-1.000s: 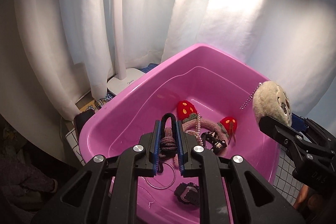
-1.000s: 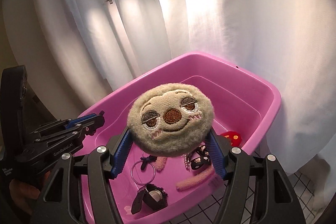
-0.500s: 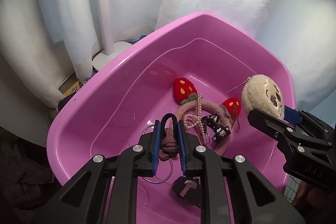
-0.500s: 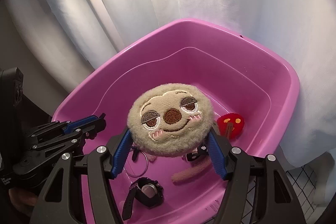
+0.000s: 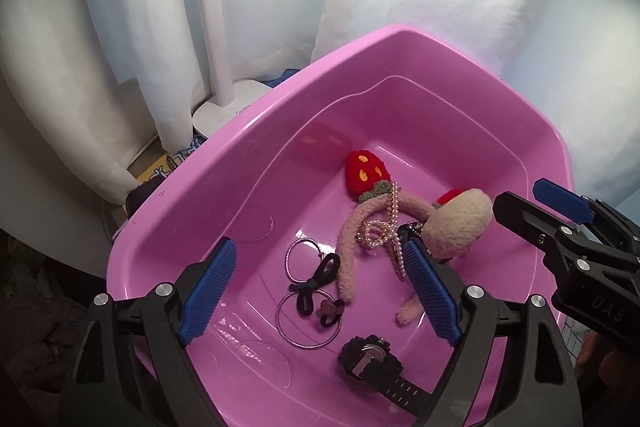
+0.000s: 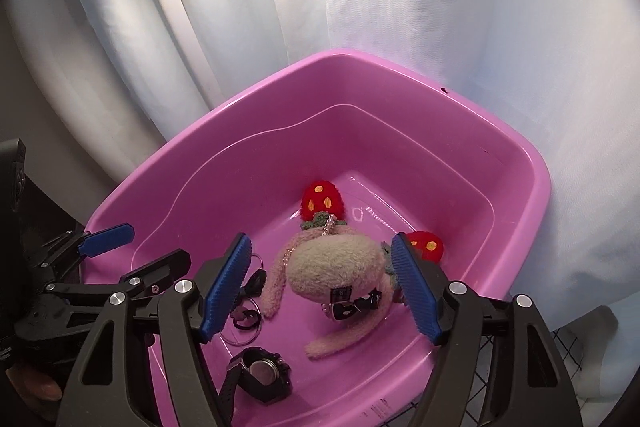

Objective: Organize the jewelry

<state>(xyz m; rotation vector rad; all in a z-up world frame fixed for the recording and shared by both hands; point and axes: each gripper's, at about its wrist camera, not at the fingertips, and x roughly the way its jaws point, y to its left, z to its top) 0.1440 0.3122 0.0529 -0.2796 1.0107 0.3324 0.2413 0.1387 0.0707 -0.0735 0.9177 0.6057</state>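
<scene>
Both grippers hung over the pink tub (image 5: 400,39). The left gripper (image 5: 320,291) was opening, jaws wide, nothing between them; the hair tie (image 5: 320,283) lay on the tub floor below. The right gripper (image 6: 320,291) was also opening, its pads clear of the plush toy (image 6: 336,267), which rested among the jewelry, apparently just deposited for sorting.

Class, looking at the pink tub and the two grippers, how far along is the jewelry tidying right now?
Done: the pearl necklace, watch, hoop rings, strawberry headband and dark hair tie lie in the pink tub. In hand: nothing; the left gripper and right gripper are both opening, and the plush charm rests on the pile, pads clear. Left: nothing more to put away is visible.
</scene>
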